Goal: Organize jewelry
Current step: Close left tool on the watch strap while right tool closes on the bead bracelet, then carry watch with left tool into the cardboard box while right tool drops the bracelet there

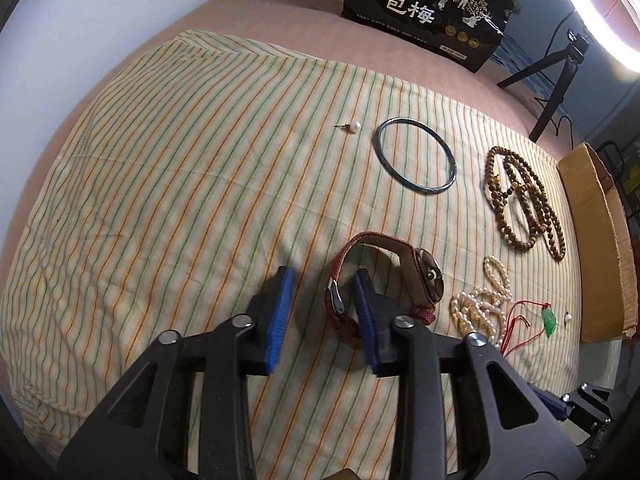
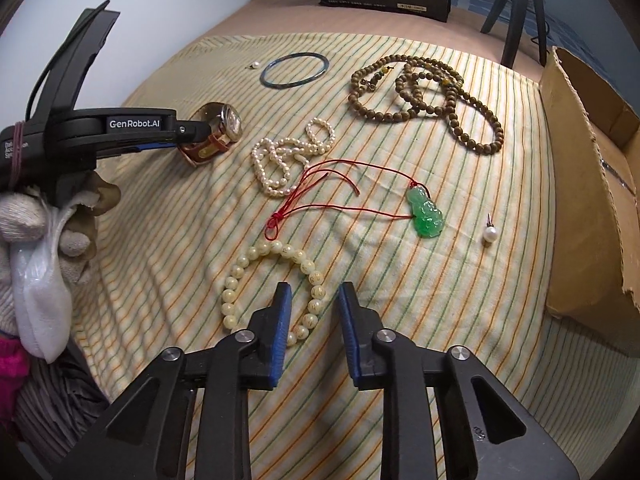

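Left gripper (image 1: 322, 282) jaws gape around the watch (image 1: 394, 276) strap; right gripper (image 2: 312, 294) jaws gape empty — bead bracelet (image 2: 272, 292) at nine o'clock.

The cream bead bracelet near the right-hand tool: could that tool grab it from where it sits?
Probably yes. The right gripper has its jaws open, and the cream bead bracelet lies flat on the striped cloth right at them, its near side between them. Nothing covers it; the red cord lies just beyond.
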